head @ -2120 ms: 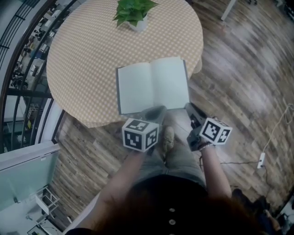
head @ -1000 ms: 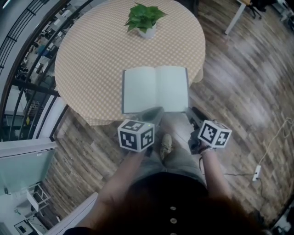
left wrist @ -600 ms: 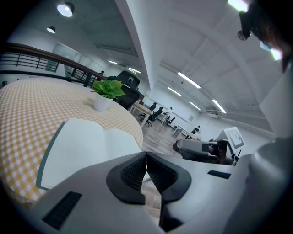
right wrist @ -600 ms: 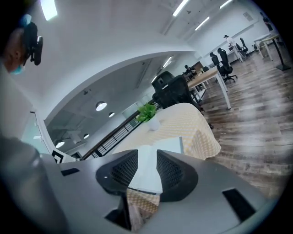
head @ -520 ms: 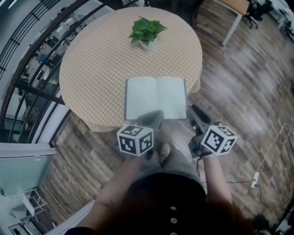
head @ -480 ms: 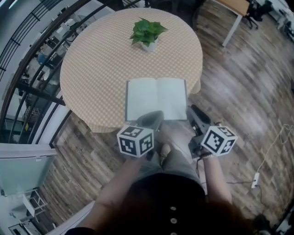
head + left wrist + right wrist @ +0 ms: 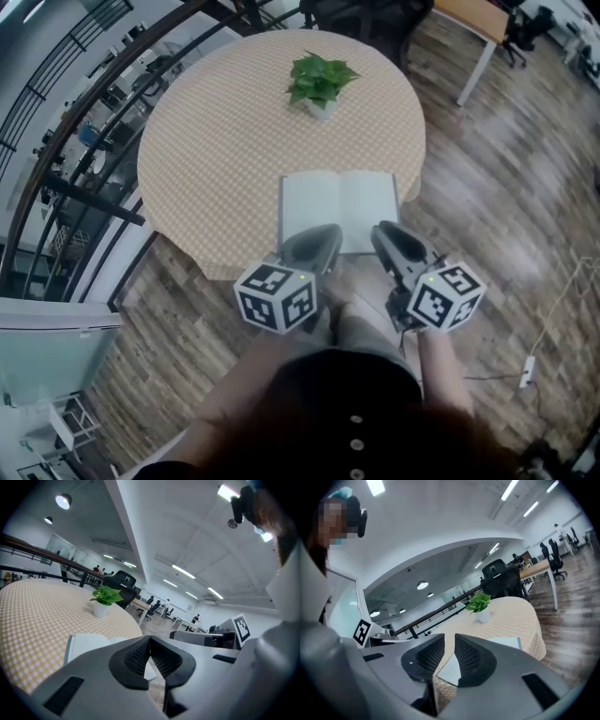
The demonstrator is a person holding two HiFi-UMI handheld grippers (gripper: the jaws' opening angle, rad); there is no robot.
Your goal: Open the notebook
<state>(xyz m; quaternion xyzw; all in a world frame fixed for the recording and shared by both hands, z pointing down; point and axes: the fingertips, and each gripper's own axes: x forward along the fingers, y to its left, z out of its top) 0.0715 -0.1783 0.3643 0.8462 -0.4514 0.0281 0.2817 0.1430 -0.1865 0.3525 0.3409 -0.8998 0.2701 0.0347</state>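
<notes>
A round checked counter (image 7: 206,141) fills the upper centre, carrying an open notebook (image 7: 337,202) at its lower edge and 1 potted plant (image 7: 321,82) near the top.

Wood-plank floor (image 7: 487,169); round checked-cloth table (image 7: 216,141); potted plant (image 7: 321,80); black railing (image 7: 94,202); ceiling strip lights (image 7: 183,572).

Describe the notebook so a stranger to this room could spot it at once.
Find the round table with the checked orange cloth. At its near edge lies the notebook, open flat, pages pale and blank. Its only neighbour, a leafy potted plant, stands at the far side.
</notes>
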